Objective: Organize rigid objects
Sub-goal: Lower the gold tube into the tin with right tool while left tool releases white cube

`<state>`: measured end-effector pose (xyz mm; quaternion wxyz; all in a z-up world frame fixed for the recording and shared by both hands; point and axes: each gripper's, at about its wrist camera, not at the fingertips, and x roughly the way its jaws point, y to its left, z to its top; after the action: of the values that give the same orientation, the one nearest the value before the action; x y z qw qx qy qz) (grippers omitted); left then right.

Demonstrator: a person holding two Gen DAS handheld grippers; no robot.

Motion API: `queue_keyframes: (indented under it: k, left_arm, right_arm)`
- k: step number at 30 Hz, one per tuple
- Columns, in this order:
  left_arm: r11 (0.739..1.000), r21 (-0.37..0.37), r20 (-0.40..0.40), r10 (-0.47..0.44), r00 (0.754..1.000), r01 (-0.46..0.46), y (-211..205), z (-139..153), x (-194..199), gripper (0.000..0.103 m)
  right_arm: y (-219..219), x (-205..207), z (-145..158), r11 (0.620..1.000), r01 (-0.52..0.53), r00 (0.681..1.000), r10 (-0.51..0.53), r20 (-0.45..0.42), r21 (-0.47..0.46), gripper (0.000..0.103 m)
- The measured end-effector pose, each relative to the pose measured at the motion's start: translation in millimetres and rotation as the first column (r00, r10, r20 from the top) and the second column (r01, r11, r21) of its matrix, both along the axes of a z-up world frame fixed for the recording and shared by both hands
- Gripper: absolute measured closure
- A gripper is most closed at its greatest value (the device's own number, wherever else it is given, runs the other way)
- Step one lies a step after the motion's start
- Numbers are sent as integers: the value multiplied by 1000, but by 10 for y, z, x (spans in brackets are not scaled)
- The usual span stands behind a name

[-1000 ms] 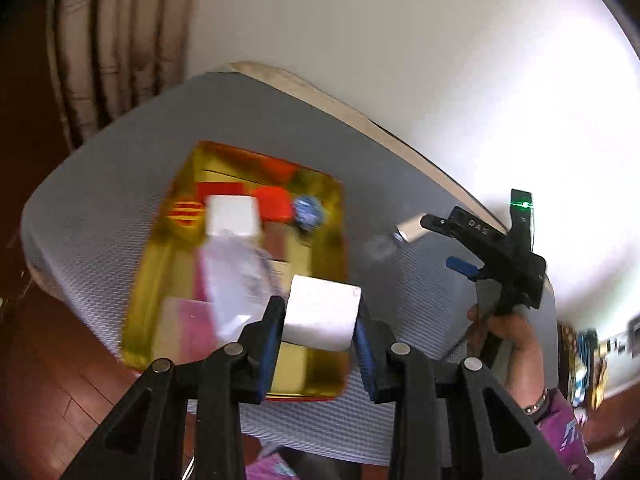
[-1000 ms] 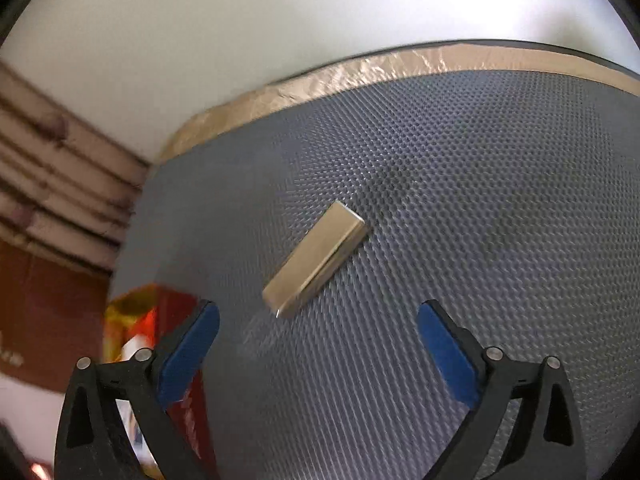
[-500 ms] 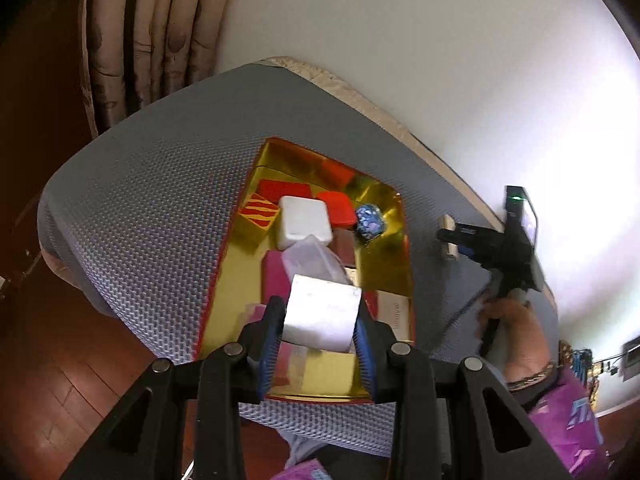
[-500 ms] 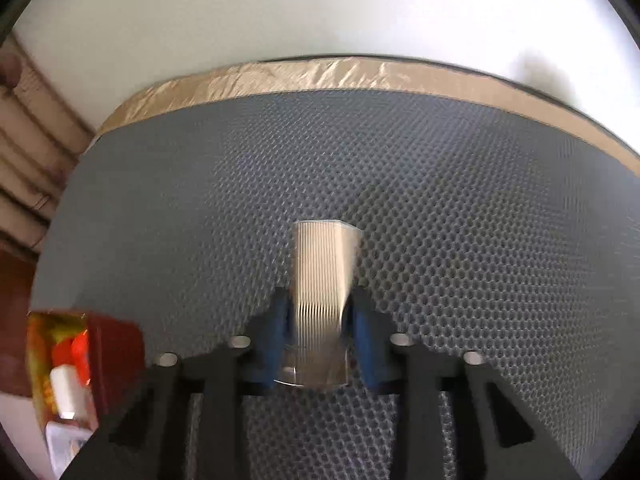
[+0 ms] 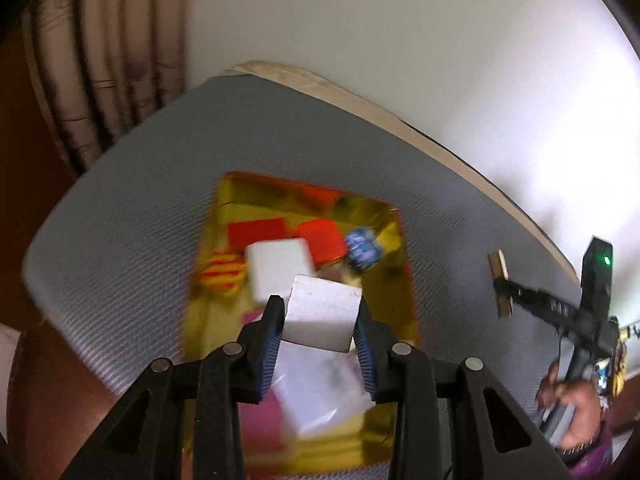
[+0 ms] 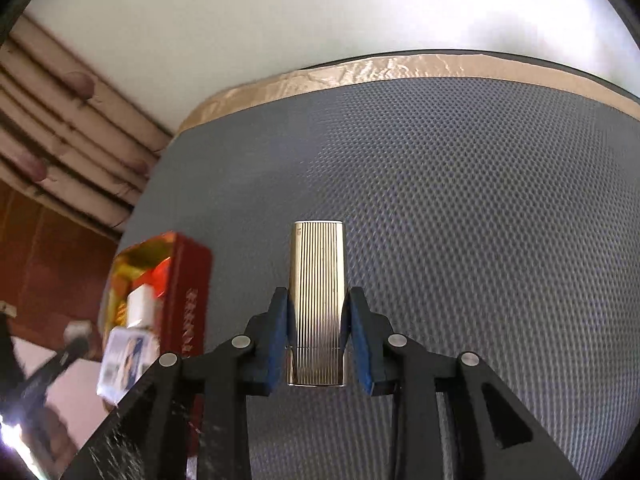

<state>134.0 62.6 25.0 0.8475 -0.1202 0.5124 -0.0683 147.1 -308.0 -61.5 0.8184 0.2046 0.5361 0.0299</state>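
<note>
My left gripper (image 5: 320, 320) is shut on a white block (image 5: 320, 318) and holds it above a gold-lined red tin box (image 5: 394, 280) on the grey mesh table. The box holds a white cube (image 5: 278, 266), red pieces (image 5: 322, 236), a striped piece (image 5: 224, 274), a blue patterned ball (image 5: 362, 248) and a clear bag (image 5: 320, 392). My right gripper (image 6: 318, 320) is shut on a ribbed gold metal bar (image 6: 317, 292), lifted above the table. The bar also shows in the left wrist view (image 5: 502, 284), to the right of the box. The box appears at left in the right wrist view (image 6: 192, 300).
The grey mesh table (image 6: 460, 200) has a tan taped far edge (image 6: 400, 68) against a white wall. Curtains (image 5: 104, 60) hang at the left. Wooden floor (image 5: 24, 160) lies beyond the table's left edge. The person's hand (image 5: 576, 404) holds the right gripper.
My right gripper closed on the gold bar and lifted it off the table. My left gripper, still holding the white block, moved over the box.
</note>
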Motion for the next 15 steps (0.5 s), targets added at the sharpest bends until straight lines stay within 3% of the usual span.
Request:
queue_keyframes:
  k: [4,5,8,10,12,15]
  left_arm:
    - [997,8,-29,-82,996,82,-259,-177,257,64]
    - [995,39,-26,-92,995,93,-317,-213,296,59]
    - [982,154,-21,-106,994,108,-462,-286,334,57]
    - [980,189,6,-62,998,60,-431,-237,258,57]
    - [987,157,79,18,997,-30,-265,-83,48,57]
    - [974,138,153,157,976,-179,38,138,-350,53]
  right_arm:
    - [-86,-91,62,999,-13,1000,12,10,30,76]
    - [-97,-112,81,999,-15,1000,14,13,35,76]
    - [-141,-209,165,998,-28,999,27,22,53,76]
    - [-109,-238,217,997,-36,999,34,31,68,76]
    - [-53,-259,308,994,-53,998,48,45,95,76]
    - [169,-239,478,987,-103,993,94,71,120,76]
